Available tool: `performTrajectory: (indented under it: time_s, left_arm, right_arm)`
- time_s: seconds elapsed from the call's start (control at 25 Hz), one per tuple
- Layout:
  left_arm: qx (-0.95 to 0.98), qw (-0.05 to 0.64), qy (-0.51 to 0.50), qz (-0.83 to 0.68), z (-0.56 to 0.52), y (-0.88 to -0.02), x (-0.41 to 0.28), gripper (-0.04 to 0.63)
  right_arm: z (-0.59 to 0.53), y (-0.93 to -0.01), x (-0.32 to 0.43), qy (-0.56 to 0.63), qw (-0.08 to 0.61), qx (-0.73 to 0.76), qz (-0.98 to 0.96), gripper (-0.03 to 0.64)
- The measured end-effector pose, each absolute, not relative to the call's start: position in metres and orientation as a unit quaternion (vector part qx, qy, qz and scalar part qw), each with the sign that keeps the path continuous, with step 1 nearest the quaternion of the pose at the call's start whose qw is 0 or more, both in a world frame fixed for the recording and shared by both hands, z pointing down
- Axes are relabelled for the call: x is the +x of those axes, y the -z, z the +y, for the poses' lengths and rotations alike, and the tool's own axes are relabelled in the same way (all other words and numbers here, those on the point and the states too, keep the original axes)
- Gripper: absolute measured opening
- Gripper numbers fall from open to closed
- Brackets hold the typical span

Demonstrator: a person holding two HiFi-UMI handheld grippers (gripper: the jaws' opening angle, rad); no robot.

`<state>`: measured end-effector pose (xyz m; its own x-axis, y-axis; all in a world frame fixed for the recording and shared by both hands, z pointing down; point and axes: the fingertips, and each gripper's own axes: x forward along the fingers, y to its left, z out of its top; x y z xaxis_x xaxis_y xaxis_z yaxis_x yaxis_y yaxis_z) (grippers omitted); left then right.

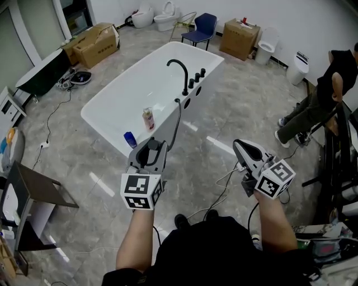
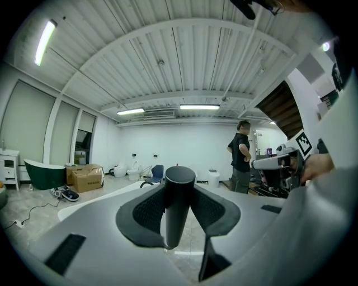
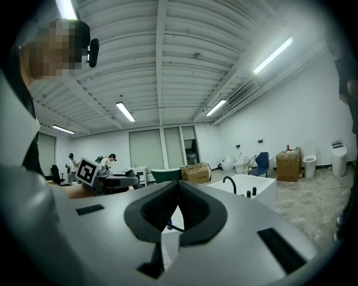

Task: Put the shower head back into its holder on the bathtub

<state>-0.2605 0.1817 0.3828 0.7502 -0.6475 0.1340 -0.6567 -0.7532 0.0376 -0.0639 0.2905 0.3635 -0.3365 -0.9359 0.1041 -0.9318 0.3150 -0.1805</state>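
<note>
My left gripper [image 1: 150, 147] is shut on the black shower head [image 1: 152, 153], just in front of the near end of the white bathtub [image 1: 98, 119]. In the left gripper view its round handle [image 2: 178, 206] stands upright between the pads. A black hose [image 1: 178, 124] runs from it up to the tub's rim near the black curved faucet [image 1: 180, 72] and knobs [image 1: 196, 78]. My right gripper [image 1: 239, 146] is shut and empty, to the right of the tub over the floor. Its pads meet in the right gripper view [image 3: 178, 192], with the tub [image 3: 249, 183] beyond.
A pink bottle [image 1: 148, 118] and a blue object [image 1: 130, 139] stand on the tub's near rim. A person [image 1: 313, 106] sits at the right. Cardboard boxes [image 1: 95, 44], a blue chair [image 1: 202, 28] and toilets [image 1: 166, 17] line the back. Cables [image 1: 221, 190] cross the floor.
</note>
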Motion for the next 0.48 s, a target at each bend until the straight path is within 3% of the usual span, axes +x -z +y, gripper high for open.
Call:
performTrajectory:
  time_s: [0.48]
  left_arm:
    - [0.941,0.055,-0.055,-0.329,0.1715,-0.3859,-0.2516,0.153]
  right_arm:
    - [0.2865,-0.3708,-0.0612,0.128,0.004,-0.585,0.801,0.017]
